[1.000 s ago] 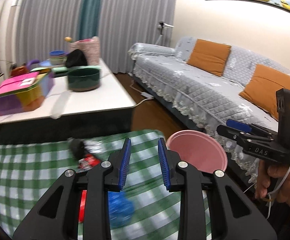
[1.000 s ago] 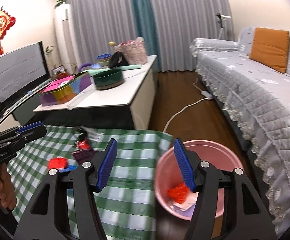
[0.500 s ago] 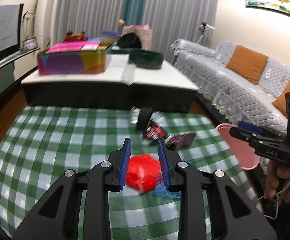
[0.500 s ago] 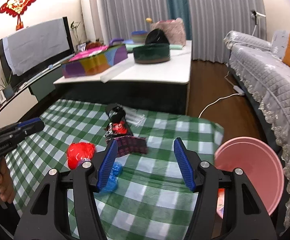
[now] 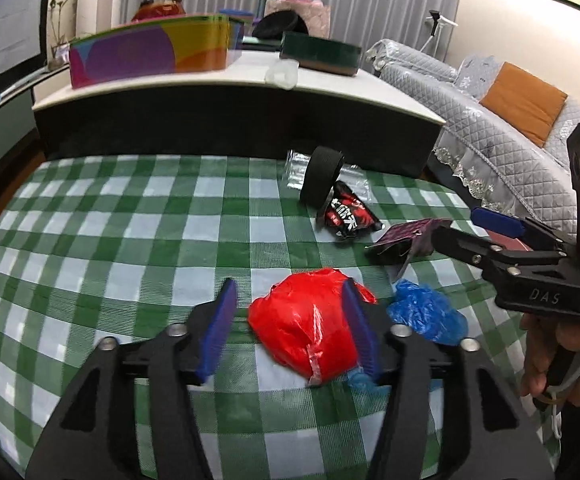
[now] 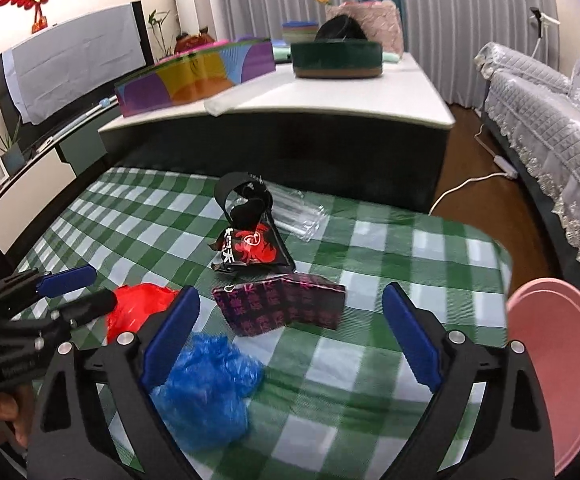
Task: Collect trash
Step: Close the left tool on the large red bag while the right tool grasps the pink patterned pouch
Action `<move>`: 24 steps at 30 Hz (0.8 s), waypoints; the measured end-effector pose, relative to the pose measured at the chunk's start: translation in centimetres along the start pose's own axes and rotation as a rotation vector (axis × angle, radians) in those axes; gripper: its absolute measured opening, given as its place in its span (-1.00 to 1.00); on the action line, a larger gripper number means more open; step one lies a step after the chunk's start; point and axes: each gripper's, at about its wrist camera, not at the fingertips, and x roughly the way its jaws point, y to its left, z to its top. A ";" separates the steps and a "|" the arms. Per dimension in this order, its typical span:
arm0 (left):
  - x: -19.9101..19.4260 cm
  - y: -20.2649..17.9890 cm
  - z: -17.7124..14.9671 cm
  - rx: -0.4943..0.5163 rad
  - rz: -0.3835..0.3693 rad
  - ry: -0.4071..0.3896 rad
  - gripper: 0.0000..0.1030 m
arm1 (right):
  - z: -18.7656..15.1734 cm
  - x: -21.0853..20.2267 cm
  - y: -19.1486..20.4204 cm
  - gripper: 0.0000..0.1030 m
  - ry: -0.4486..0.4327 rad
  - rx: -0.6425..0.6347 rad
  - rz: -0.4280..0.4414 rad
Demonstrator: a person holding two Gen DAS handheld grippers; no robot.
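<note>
Left gripper [image 5: 288, 330] is low over the green-and-white checked cloth [image 5: 130, 240], fingers spread wide, and the crumpled red plastic bag [image 5: 306, 332] sits right between them, pressed up against the right-hand finger with a clear gap on the other side. Not clamped, just bracketed. Just beside the red bag, toward the cloth's right edge, lies the crumpled blue plastic [image 5: 426, 312], touching it at the near end.

Over to the right gripper [image 6: 290, 340]: fingers wide apart too, nothing between them but cloth. The blue plastic [image 6: 206, 388] is at its left finger, partly under it, and the dark purple patterned carton [image 6: 282, 308] lies flat just beyond the fingertips. The left gripper [image 6: 70, 292] shows at the left of that view, the red bag [image 6: 138, 308] at its tips.

Farther out, toward the cloth's far edge, a black-and-red snack packet [image 6: 250, 252] leans against a black ring-shaped thing [image 6: 242, 196], with clear plastic packaging [image 6: 298, 216] lying beside them.

Off the cloth's right edge stands the pink bin [image 6: 558, 364], only its rim in view. Beyond the far edge is the white-topped coffee table [image 6: 330, 96] carrying a colourful box [image 6: 194, 76] and a dark green round tin [image 6: 336, 60]. The grey sofa [image 5: 502, 152] runs along the right.
</note>
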 end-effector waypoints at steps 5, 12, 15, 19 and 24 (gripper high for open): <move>1.7 -0.4 0.3 -0.018 0.005 0.045 0.50 | -0.1 2.1 0.2 0.78 0.042 -0.030 0.007; 3.8 -2.0 -0.4 0.020 0.015 0.114 0.61 | -0.4 3.2 0.0 0.78 0.067 -0.050 0.011; 4.2 -1.8 -0.5 0.010 0.027 0.130 0.62 | -0.4 3.3 -0.2 0.74 0.067 -0.052 0.009; 4.1 -1.3 -0.4 -0.008 0.040 0.126 0.59 | -0.3 3.1 -0.3 0.48 0.062 -0.059 0.015; 3.1 -1.1 0.0 -0.003 0.057 0.091 0.56 | -0.2 2.5 0.0 0.47 0.042 -0.074 0.007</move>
